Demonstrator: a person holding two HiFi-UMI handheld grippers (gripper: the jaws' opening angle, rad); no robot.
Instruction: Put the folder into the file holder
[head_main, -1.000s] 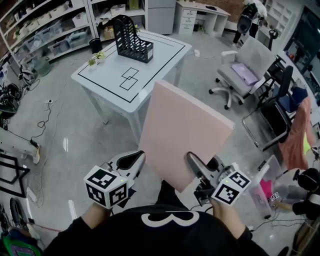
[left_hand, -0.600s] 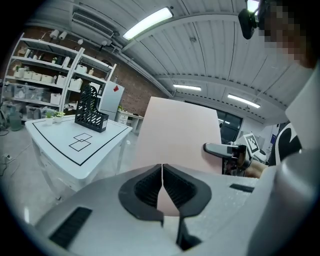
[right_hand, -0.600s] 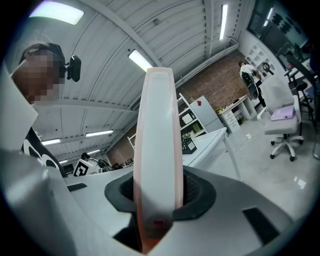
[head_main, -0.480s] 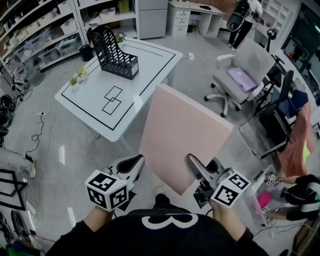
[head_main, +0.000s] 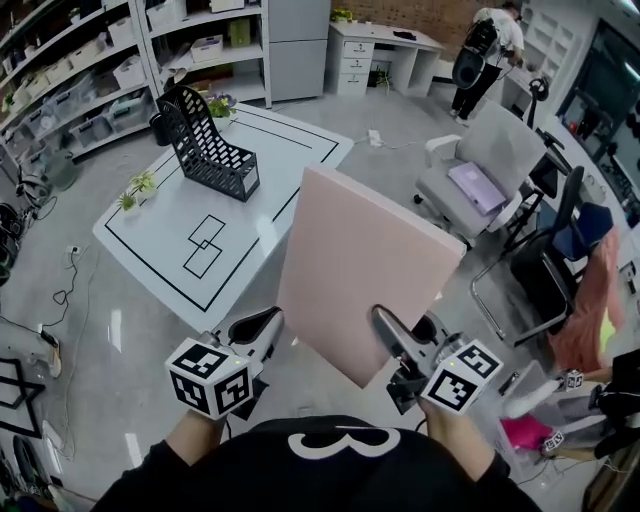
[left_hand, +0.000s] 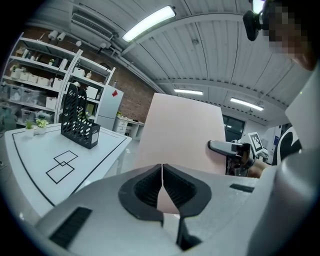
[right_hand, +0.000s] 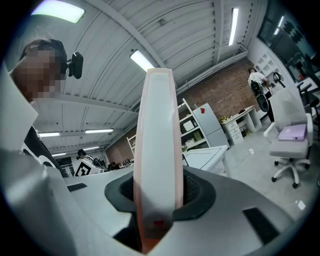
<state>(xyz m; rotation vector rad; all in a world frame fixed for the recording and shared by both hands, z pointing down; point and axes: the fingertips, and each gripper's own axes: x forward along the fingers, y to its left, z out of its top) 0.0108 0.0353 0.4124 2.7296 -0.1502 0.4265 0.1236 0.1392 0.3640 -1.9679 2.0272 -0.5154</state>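
A thick pale pink folder (head_main: 365, 265) stands upright in the air in front of me, with my right gripper (head_main: 392, 335) shut on its lower edge. In the right gripper view the folder's spine (right_hand: 159, 150) fills the gap between the jaws. My left gripper (head_main: 262, 325) is shut and empty, left of the folder; its view shows the pink folder (left_hand: 182, 132) beyond the closed jaws. The black mesh file holder (head_main: 205, 145) stands empty on the far side of the white table (head_main: 270, 200), also visible in the left gripper view as the file holder (left_hand: 77, 125).
Two small potted plants (head_main: 140, 185) sit on the table, which bears black taped squares (head_main: 205, 245). Grey office chairs (head_main: 480, 170) stand to the right, shelving (head_main: 90, 60) at the back left, cables on the floor at left. A person (head_main: 490, 40) stands far back.
My view has moved: the table and file holder have shifted left and nearer in the head view. The folder stays gripped in the right gripper; the left gripper stays shut.
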